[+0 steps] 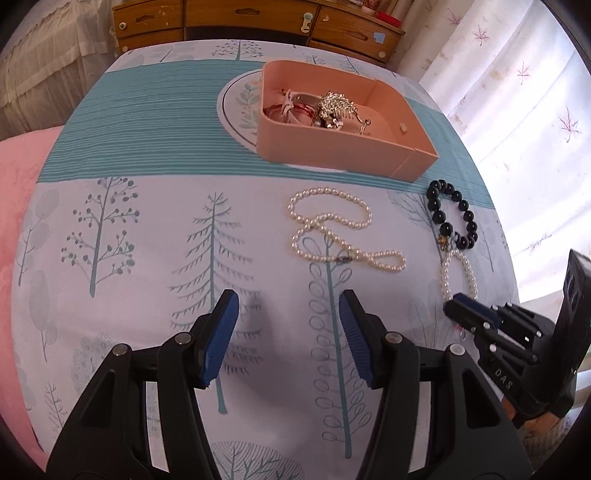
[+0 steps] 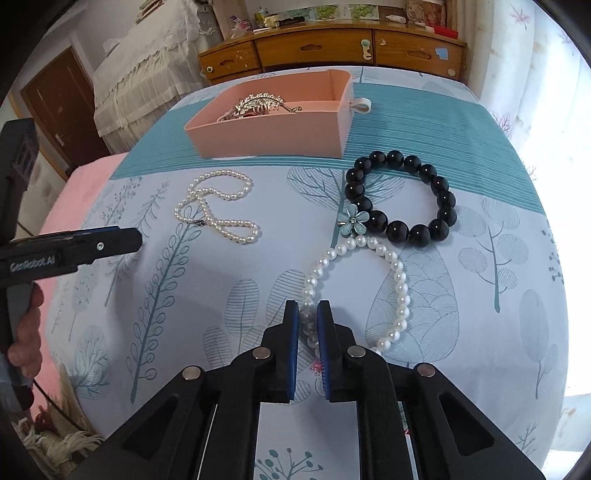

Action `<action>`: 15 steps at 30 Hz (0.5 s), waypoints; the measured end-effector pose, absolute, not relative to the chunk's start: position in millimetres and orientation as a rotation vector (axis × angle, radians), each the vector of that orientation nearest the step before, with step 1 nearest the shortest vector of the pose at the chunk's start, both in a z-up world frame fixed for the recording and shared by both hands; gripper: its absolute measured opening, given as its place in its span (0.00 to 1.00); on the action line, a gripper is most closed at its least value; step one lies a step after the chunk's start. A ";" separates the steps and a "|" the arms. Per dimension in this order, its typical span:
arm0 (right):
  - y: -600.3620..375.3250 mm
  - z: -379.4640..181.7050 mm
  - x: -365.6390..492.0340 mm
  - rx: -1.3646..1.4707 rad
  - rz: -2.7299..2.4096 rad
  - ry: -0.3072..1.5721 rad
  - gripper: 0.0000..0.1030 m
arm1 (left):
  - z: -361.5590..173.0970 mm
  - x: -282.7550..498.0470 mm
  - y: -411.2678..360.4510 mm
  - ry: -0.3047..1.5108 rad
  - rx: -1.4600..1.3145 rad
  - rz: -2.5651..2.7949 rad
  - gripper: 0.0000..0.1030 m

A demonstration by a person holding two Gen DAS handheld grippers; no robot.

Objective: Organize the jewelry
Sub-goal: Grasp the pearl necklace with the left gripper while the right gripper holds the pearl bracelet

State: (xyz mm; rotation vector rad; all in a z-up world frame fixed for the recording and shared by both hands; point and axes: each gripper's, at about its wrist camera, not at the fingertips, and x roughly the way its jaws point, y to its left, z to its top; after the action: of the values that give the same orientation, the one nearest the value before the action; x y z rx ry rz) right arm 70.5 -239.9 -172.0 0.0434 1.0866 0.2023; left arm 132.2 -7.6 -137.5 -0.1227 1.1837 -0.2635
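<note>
A white pearl bracelet (image 2: 400, 284) with a pale blue flower charm (image 2: 352, 219) lies on the tree-print cloth. My right gripper (image 2: 308, 306) is shut on its near-left beads. Touching the charm is a black bead bracelet (image 2: 399, 229). A long pearl necklace (image 2: 221, 223) lies looped to the left. In the left wrist view my left gripper (image 1: 289, 299) stands open over bare cloth, with the necklace (image 1: 321, 221) ahead of it to the right. The right gripper (image 1: 456, 304) shows at that view's right edge, on the white bracelet (image 1: 445, 280). A pink box (image 1: 343, 142) behind holds a silver brooch (image 1: 334, 105) and other pieces.
A wooden chest of drawers (image 1: 251, 18) stands behind the table. White curtains (image 1: 517, 92) hang on the right. A pink blanket (image 1: 22, 184) lies off the cloth's left edge. A person's hand (image 2: 26, 332) holds the left gripper (image 2: 136, 240) at the left.
</note>
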 end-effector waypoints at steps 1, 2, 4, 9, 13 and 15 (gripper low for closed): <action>-240.5 -171.9 70.5 0.047 0.205 1.084 0.10 | -136.4 137.2 -9.9 1.181 -0.127 -0.274 0.52; -240.8 -172.1 70.4 0.049 0.206 1.082 0.10 | -135.9 141.3 -12.5 1.181 -0.132 -0.285 0.52; -241.7 -172.4 69.8 0.054 0.212 1.081 0.10 | -135.6 150.7 -18.8 1.190 -0.140 -0.302 0.52; -243.7 -172.7 66.6 0.073 0.224 1.070 0.10 | -138.8 174.9 -40.2 1.214 -0.098 -0.287 0.52; -247.0 -173.3 63.8 0.086 0.231 1.064 0.10 | -147.5 195.2 -51.0 1.264 -0.085 -0.244 0.52; -248.0 -173.2 63.7 0.096 0.236 1.062 0.10 | -152.3 203.2 -53.4 1.294 -0.081 -0.207 0.52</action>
State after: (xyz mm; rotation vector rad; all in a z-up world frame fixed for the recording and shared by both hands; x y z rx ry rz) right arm 63.7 -248.0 -173.2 0.0958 1.0618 0.2355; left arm 203.2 -53.4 -152.3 -0.0810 1.2939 -0.2073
